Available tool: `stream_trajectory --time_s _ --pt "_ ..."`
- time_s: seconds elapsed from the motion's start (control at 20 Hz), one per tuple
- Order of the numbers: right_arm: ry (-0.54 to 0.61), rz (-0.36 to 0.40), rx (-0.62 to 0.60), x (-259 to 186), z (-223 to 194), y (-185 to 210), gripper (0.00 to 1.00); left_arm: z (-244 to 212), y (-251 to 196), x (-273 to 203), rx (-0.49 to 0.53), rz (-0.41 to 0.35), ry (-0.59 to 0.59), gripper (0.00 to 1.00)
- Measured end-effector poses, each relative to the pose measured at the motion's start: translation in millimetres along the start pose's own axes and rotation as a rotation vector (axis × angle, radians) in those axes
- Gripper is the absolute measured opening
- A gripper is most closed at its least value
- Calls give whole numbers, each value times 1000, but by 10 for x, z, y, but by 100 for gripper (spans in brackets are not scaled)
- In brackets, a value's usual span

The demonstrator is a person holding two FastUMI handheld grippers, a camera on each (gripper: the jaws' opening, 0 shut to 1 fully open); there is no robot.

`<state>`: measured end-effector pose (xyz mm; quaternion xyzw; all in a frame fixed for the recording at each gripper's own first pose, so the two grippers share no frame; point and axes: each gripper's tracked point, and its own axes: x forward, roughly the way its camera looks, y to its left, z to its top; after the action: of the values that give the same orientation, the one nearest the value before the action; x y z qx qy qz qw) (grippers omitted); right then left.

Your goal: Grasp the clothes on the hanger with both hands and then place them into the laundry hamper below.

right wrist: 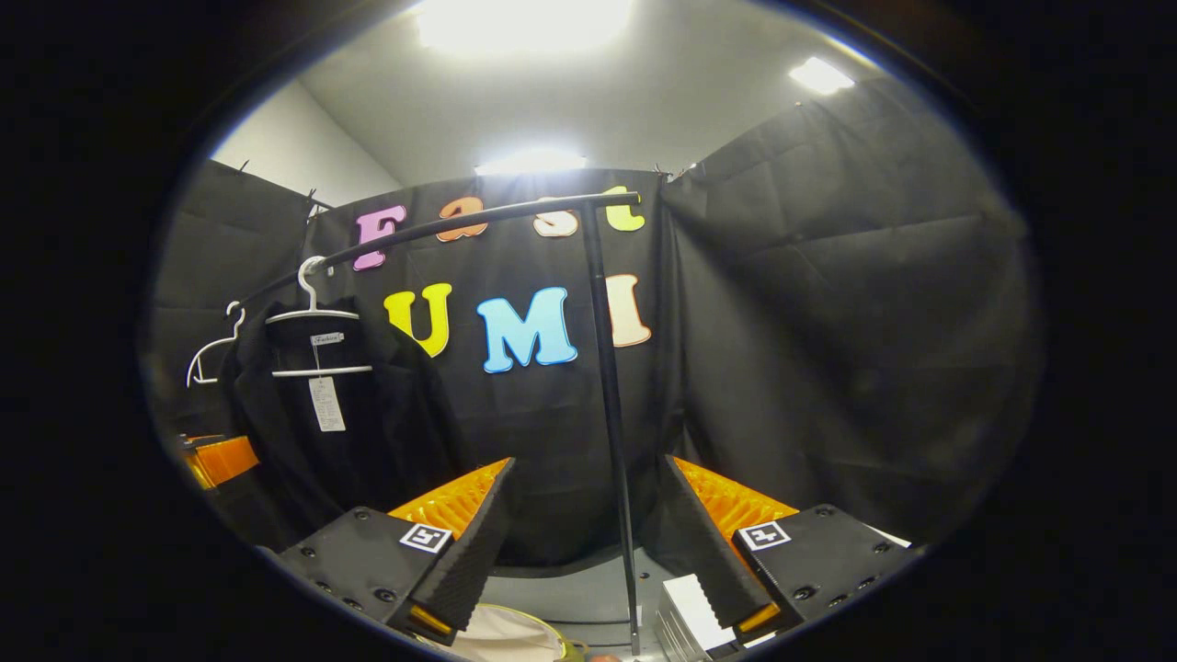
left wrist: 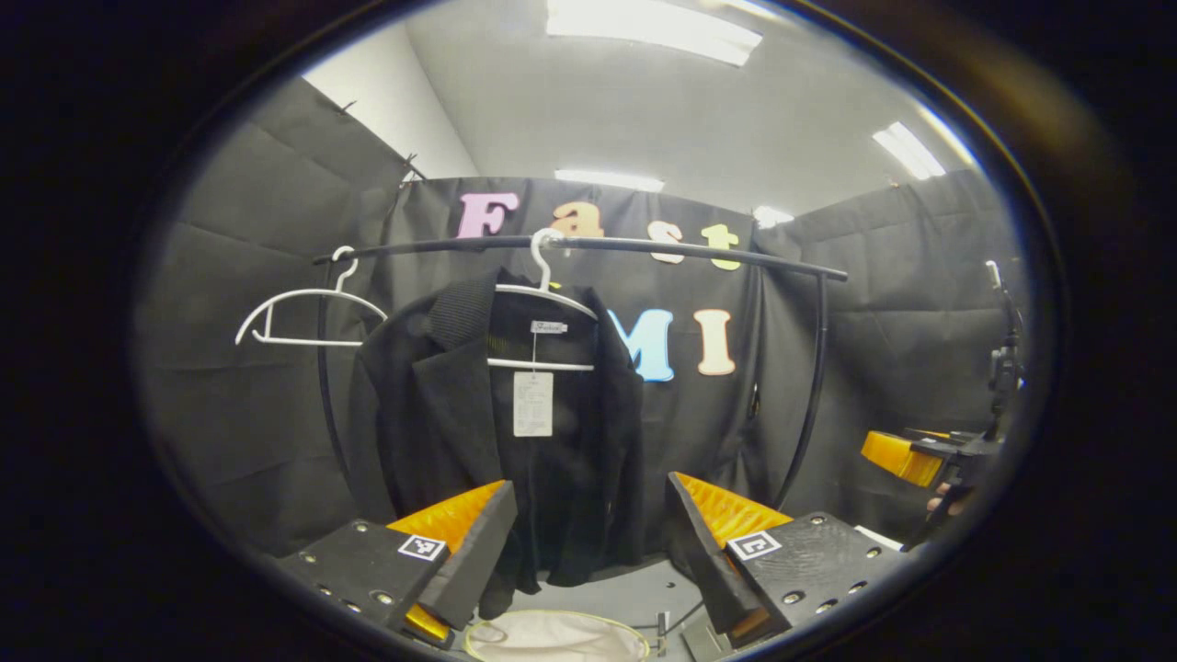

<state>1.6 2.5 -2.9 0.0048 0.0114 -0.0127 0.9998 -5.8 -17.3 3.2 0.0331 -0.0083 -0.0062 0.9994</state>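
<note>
A black jacket (left wrist: 460, 432) with a white paper tag (left wrist: 532, 403) hangs on a white hanger (left wrist: 544, 294) from the black rail (left wrist: 588, 245). My left gripper (left wrist: 588, 496) stands open in front of its lower half, short of the cloth. Below, the hamper's pale rim (left wrist: 552, 636) shows. In the right gripper view the jacket (right wrist: 368, 441) hangs far left on the rail (right wrist: 460, 221), and my right gripper (right wrist: 584, 487) is open, facing the rail's upright post (right wrist: 609, 414), with the hamper rim (right wrist: 515, 634) beneath. The right gripper (left wrist: 906, 455) also appears at the left gripper view's right edge.
An empty white hanger (left wrist: 303, 317) hangs left of the jacket. The rack's curved side post (left wrist: 809, 395) stands to the right. A stack of white flat things (right wrist: 690, 611) lies by the post's foot. A stand with gear (left wrist: 1004, 368) rises at the far right.
</note>
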Motion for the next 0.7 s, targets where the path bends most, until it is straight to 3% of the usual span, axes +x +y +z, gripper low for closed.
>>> stream_trajectory --time_s 0.25,0.35,0.45,0.7 --pt "8 35 16 0 128 49 97 138 137 141 -23 32 3 94" --pt "9 61 2 13 104 125 92 203 248 224 -22 69 -10 94" --pt "36 92 11 148 42 248 97 202 343 305 -30 118 5 94" --pt "28 277 46 593 95 869 98 217 593 350 -86 234 33 93"
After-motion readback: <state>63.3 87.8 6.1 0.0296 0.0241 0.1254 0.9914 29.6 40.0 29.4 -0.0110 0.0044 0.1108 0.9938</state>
